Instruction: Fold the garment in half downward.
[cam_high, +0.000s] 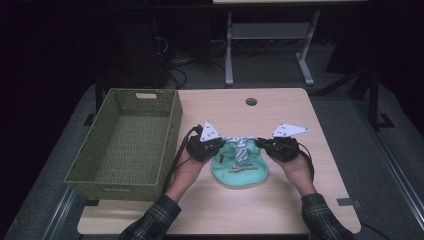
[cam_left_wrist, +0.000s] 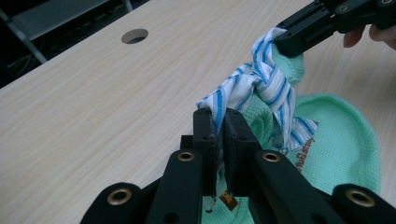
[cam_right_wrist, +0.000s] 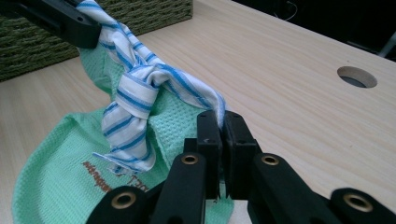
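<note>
The room is dark, with a grey floor and the metal legs of another table far at the back. A light wooden table (cam_high: 280, 200) stands in the middle, and it has a round hole (cam_high: 251, 102) near its far edge. A big green woven basket (cam_high: 127, 145) sits along the left edge of the table and has nothing in it that I can see. A person's two arms in checked sleeves (cam_high: 155, 217) come in from the near edge. A small green garment (cam_high: 240, 167) lies near the middle of the table, a little closer to the near edge, just right of the basket. It has some brown letters on it, too small to read. A white and blue striped tie (cam_high: 241, 146) runs across its top, and the tie has a knot in the middle with a short end hanging down over the green cloth. The left gripper (cam_high: 215, 144) has its jaws squeezed tight on the left end of the striped tie, with the cloth pinched between them. The right gripper (cam_high: 264, 144) has its jaws squeezed tight on the right end of the tie too. The tie is lifted a bit between the two grippers, and the top of the green garment comes up with it.
</note>
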